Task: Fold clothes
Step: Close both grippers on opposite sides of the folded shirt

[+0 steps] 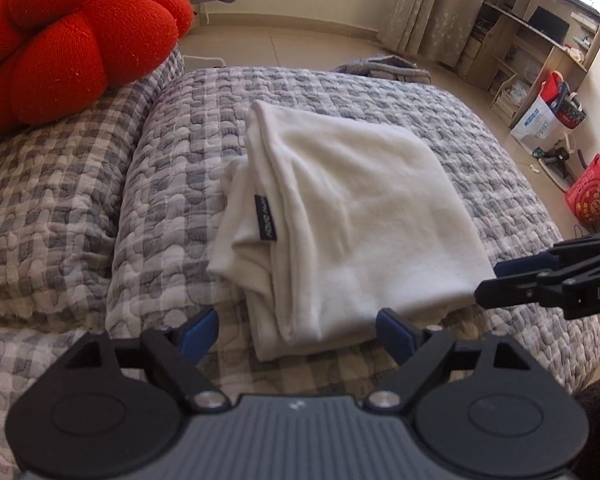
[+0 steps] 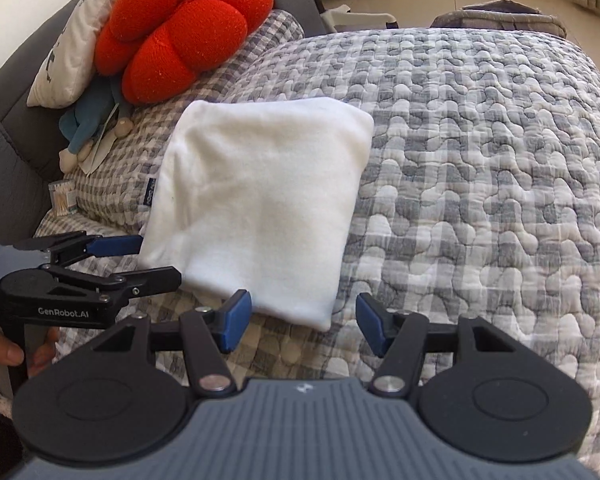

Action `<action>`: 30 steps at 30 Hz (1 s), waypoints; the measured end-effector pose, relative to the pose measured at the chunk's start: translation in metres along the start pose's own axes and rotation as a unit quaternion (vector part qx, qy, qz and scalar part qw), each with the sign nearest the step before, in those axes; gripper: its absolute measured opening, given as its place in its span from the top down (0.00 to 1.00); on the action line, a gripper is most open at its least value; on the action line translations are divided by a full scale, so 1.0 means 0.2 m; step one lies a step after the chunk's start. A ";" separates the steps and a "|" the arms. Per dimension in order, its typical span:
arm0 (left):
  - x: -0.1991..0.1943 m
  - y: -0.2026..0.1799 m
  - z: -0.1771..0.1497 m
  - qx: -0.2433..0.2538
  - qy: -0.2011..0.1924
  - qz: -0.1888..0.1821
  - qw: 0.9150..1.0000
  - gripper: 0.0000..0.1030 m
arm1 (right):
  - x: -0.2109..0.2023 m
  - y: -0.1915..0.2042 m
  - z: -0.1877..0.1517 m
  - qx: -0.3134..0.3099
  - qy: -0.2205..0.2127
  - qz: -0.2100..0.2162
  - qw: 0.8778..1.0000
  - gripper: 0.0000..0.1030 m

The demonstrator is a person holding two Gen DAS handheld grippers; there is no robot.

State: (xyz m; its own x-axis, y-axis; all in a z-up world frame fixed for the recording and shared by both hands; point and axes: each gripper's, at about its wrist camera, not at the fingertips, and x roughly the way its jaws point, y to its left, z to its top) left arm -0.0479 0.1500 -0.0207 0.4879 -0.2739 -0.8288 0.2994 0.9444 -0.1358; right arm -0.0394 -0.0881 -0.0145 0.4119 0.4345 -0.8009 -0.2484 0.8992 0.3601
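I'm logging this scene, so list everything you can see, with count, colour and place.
cloth: one, white, folded on the quilt
quilt: one, grey-white check, covering the bed
cushion: one, red, at the bed's head
pillow: one, white, behind the cushion
toy: one, blue, below the cushion
bags: several, white and red, on the floor by the shelves
shelves: one unit, wooden, far corner
left tongs: open, at the cloth's near edge
right tongs: open, at the cloth's near corner
hand: one, holding the left tongs
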 end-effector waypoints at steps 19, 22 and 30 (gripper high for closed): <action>0.05 0.03 0.26 0.013 0.046 -0.054 0.997 0.15 | -0.04 -0.09 0.17 0.045 -0.011 0.043 0.998 0.29; 0.08 0.06 0.28 0.010 0.051 -0.060 0.997 0.15 | -0.02 -0.14 0.18 0.067 -0.012 0.055 0.996 0.29; 0.09 0.19 0.33 -0.031 0.037 -0.088 0.995 0.18 | 0.04 -0.22 0.21 0.118 -0.015 0.086 0.989 0.29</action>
State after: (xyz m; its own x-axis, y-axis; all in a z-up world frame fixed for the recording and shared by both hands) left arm 0.0262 0.1687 -0.0053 0.3704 -0.4238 -0.8266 0.3229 0.8931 -0.3132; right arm 0.0117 -0.1219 -0.0154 0.4084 0.5798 -0.7050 -0.1068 0.7974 0.5939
